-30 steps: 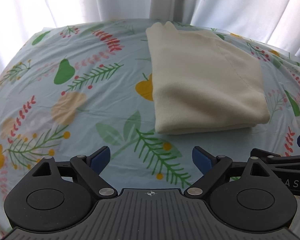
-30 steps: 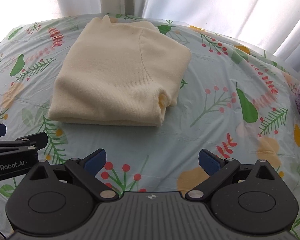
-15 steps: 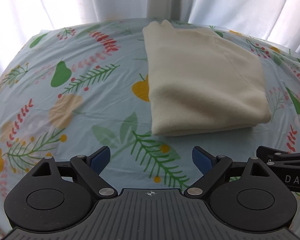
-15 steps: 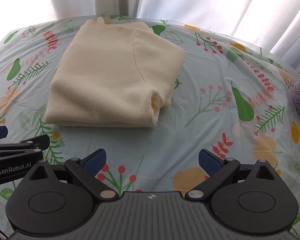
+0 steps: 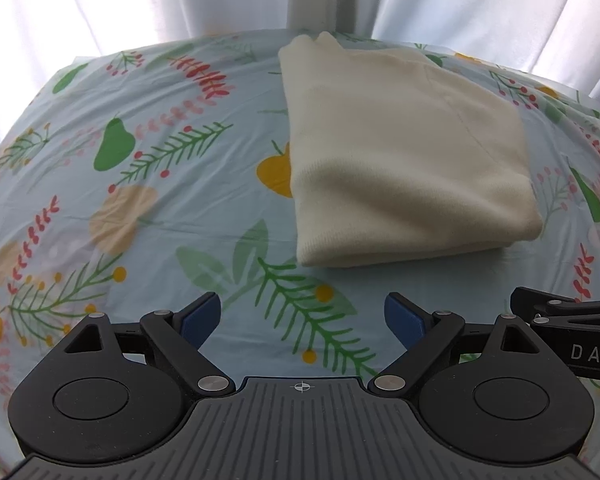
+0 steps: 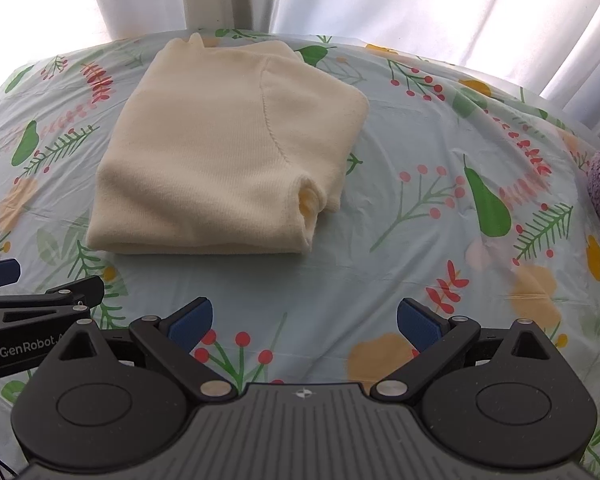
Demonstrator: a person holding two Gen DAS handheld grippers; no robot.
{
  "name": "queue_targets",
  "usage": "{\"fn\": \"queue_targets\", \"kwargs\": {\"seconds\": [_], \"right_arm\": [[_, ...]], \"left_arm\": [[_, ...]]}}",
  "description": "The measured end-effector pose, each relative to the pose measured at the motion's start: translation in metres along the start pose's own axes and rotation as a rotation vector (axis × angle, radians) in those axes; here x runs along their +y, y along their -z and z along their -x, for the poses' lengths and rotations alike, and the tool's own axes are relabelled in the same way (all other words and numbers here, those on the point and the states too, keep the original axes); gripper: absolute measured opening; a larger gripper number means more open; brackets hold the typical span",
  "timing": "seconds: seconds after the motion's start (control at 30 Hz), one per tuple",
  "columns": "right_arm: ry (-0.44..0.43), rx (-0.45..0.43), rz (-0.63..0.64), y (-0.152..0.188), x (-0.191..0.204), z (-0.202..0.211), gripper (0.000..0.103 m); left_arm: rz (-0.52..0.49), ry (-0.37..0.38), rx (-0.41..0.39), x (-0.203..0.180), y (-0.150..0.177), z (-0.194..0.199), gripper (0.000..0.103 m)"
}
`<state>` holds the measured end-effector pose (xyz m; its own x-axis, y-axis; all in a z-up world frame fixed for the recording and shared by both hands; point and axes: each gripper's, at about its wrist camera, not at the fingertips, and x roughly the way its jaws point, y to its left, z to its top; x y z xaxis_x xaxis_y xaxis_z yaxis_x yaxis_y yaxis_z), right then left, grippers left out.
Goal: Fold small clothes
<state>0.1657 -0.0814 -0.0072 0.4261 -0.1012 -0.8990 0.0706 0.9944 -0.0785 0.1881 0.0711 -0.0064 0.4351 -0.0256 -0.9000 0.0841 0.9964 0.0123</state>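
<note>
Left gripper (image 5: 302,314) and right gripper (image 6: 305,320) hover, fingers spread.

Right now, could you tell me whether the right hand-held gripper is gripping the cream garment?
No, the right hand-held gripper is open and short of the folded cream garment, which lies untouched on the tablecloth.

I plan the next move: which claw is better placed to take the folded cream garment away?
Probably left. The left claw is open with the cream garment's near edge almost straight ahead; from the right claw, also open, it lies off leftward.
</note>
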Motion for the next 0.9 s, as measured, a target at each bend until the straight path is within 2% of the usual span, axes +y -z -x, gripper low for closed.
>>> {"fn": "queue_targets", "kwargs": {"seconds": [0.9], "right_arm": [[0.001, -0.011, 0.005, -0.0025, -0.002, -0.0011, 0.099]], "left_arm": [[0.008, 0.006, 0.006, -0.0024, -0.0021, -0.0033, 0.093]]}}
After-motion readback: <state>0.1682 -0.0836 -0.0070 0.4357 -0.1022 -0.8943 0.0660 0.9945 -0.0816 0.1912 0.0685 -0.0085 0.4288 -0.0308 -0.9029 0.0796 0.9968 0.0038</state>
